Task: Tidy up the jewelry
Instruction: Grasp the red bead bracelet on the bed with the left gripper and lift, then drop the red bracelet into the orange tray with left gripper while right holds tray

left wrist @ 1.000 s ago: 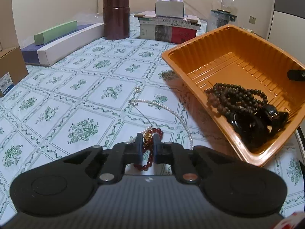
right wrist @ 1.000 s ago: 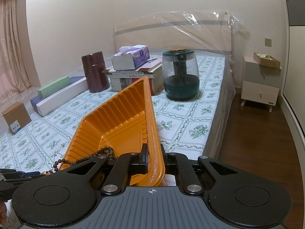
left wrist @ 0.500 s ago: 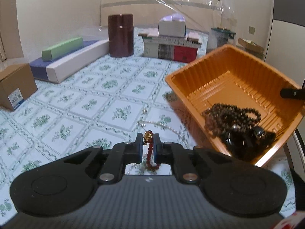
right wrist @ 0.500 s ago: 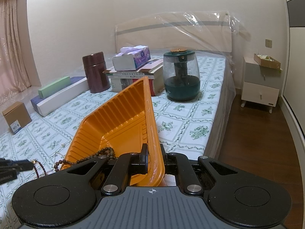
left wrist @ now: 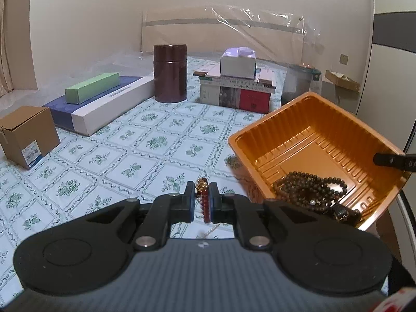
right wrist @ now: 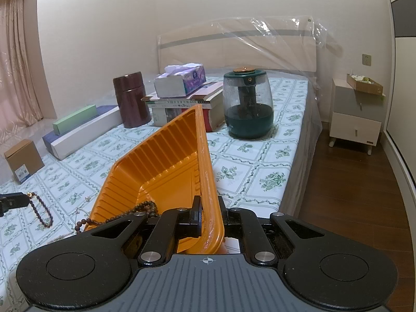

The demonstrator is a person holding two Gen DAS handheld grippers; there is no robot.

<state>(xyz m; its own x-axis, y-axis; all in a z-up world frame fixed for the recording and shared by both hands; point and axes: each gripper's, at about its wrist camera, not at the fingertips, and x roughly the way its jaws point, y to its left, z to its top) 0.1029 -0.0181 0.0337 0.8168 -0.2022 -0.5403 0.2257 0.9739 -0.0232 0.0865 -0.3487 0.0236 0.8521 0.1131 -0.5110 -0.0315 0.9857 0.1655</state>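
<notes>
Red bead bracelet (left wrist: 205, 202) pinched in left gripper (left wrist: 202, 201), fingers closed on the strand, gold charm on top, loop hanging lengthwise straight down. Off the bedspread (left wrist: 130, 156), airborne near its front edge; orange tray (left wrist: 306, 140) just to the right, tilted, dark bead strings (left wrist: 309, 189) pooled low.

From right wrist: right gripper (right wrist: 208, 213) clamped on tray's near rim (right wrist: 205, 182). Bracelet (right wrist: 43, 212) dangling far left, clear of tray. Likely next: carry rightward, release over tray.
</notes>
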